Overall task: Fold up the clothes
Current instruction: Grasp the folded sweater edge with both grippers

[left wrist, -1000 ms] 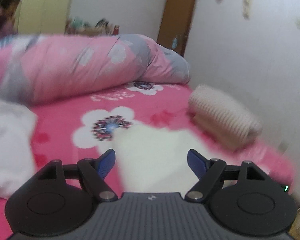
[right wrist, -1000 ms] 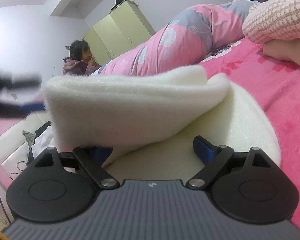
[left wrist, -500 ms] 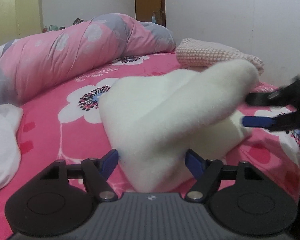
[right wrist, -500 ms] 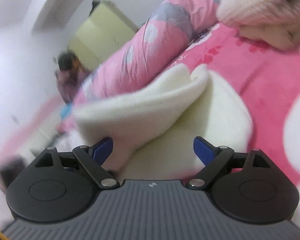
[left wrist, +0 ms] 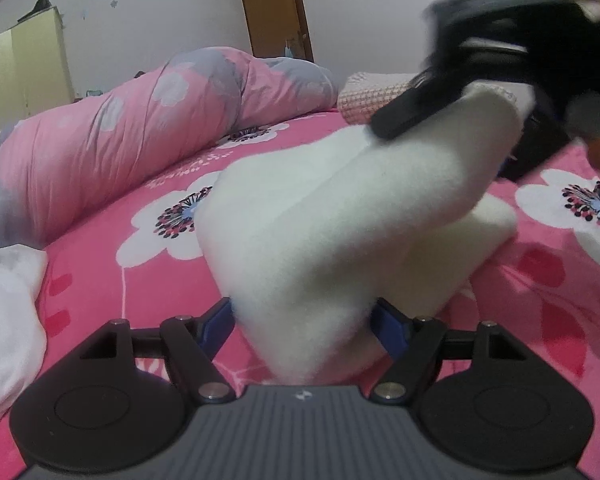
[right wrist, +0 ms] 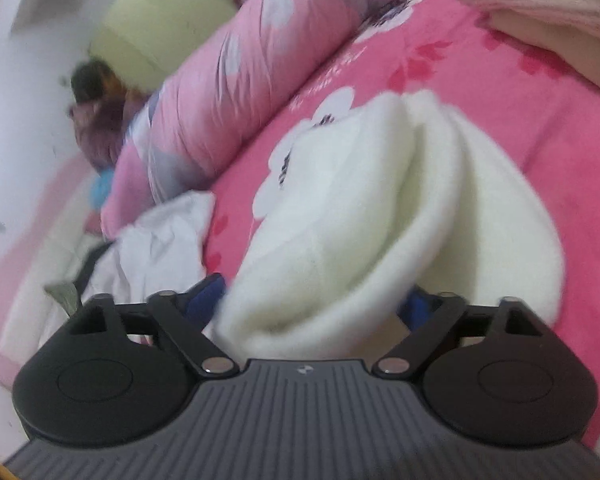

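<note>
Fleece garment (left wrist: 340, 220) between both closing tongs

Soft even indoor light, no hard shadows; fisheye bending at edges; right view motion-blurred.

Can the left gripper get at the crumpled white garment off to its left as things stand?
Probably not yet: the left gripper is closing around the fluffy cream garment. The crumpled white garment lies uncovered on the pink bedspread.
</note>
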